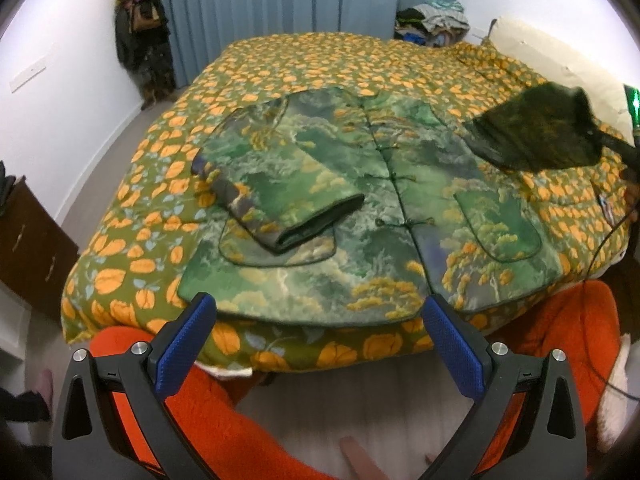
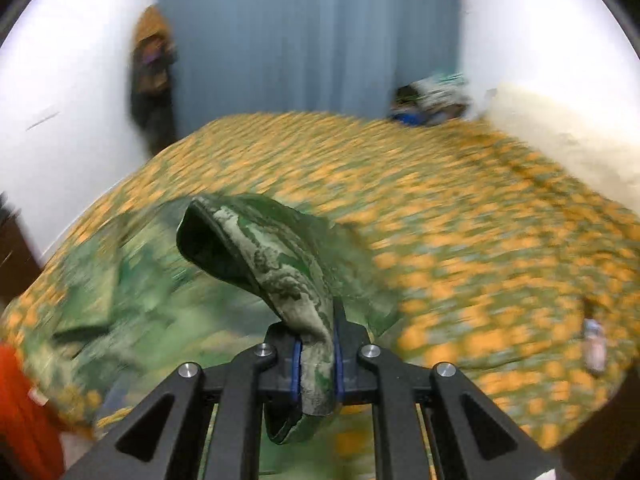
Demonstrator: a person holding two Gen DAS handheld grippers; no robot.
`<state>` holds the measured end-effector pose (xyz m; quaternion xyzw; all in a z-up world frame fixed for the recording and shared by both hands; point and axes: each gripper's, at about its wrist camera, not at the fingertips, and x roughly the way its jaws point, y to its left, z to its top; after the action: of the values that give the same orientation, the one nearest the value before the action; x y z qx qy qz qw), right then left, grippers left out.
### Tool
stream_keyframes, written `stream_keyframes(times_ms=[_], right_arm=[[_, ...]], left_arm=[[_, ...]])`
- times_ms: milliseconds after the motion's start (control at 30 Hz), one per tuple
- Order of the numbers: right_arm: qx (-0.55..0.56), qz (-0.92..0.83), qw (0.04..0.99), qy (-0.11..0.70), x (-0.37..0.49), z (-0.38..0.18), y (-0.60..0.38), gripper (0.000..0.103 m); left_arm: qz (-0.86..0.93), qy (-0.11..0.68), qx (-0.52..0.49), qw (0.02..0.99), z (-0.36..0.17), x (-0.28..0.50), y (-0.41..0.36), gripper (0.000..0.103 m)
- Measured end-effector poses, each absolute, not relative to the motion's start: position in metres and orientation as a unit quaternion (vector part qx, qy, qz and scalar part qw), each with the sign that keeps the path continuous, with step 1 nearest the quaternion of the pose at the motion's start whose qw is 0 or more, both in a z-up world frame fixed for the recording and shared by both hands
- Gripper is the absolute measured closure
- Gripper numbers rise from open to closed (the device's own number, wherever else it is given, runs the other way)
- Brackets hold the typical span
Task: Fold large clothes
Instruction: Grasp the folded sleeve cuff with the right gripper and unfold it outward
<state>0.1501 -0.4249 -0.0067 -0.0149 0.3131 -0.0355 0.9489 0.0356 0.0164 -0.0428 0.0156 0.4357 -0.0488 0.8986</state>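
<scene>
Second sleeve fold in hand: your right gripper (image 2: 316, 354) is clamped on the sleeve cuff (image 2: 256, 256) — lay it across the jacket (image 1: 360, 208) flat on the bed (image 1: 320, 60). Left gripper (image 1: 320, 336) hangs wide open, holding nothing.

jacket (image 1: 360, 208): spread flat on the bed (image 1: 320, 60), hem at the near edge
left sleeve (image 1: 280, 196): folded across the jacket's front
right sleeve (image 2: 280, 280): lifted above the bed's right side
clothes pile (image 1: 434, 22): behind the far right corner
</scene>
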Motion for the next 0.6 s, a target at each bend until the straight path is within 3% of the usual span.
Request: stream_keyframes(times_ms=[200,267,300,333,600], right_arm=[[0.041,-0.16,0.93,0.328,0.158,-0.026,-0.538,0.087],[0.051,-0.193,0.918,0.342,0.156,-0.035,-0.565,0.077],[0.054,-0.222,0.908,0.351,0.155,-0.045,-0.579,0.064],[0.052,-0.24,0.902,0.354,0.154,-0.05,-0.586,0.059],[0.076,-0.266,0.895,0.35,0.103,-0.068,-0.585,0.059]], left_arm=[[-0.052,0.423,0.023,0.904,-0.03,0.054,0.022,0.0],[-0.055,0.416,0.034,0.907,-0.026,0.06,0.024,0.0],[-0.056,0.414,0.041,0.908,-0.025,0.064,0.026,0.0],[-0.057,0.413,0.045,0.908,-0.024,0.067,0.028,0.0],[-0.096,0.44,0.098,0.887,-0.041,0.111,0.035,0.0]])
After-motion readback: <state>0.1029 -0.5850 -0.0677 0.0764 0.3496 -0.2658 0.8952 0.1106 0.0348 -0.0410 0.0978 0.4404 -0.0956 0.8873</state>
